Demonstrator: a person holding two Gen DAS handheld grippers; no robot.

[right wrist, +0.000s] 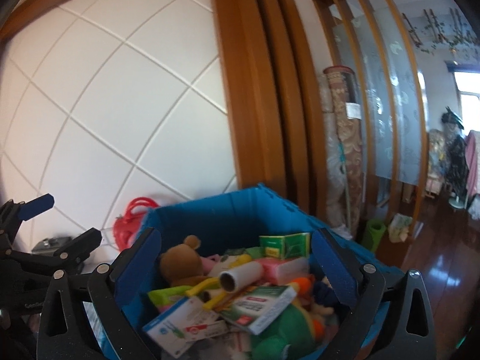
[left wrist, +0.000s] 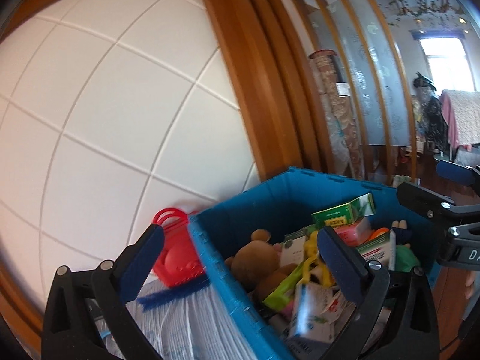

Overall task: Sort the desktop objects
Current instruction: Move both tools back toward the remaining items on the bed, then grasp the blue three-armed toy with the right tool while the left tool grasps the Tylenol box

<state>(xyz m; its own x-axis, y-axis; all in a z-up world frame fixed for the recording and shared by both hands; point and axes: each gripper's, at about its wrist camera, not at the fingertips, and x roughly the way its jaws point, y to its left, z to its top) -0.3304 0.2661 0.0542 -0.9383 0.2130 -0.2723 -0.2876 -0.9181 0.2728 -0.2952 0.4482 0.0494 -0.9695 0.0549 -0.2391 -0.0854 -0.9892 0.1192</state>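
We see the blue crate (right wrist: pixel 228 216) standing by the white tiled wall (right wrist: pixel 120 90), heaped with things: a brown teddy bear (right wrist: pixel 180 259), a green box (right wrist: pixel 285 244), a pink pack (right wrist: pixel 285 268), a lint roller (right wrist: pixel 240 279), a green and white carton (right wrist: pixel 261 303) and a blue and white box (right wrist: pixel 180 327). Just beside the crate, against the wall, sits a red basket (left wrist: pixel 175 255). Our 2 grippers hover over it, the left gripper (left wrist: pixel 240 258) and right gripper (right wrist: pixel 235 265) both spread wide, holding nothing.
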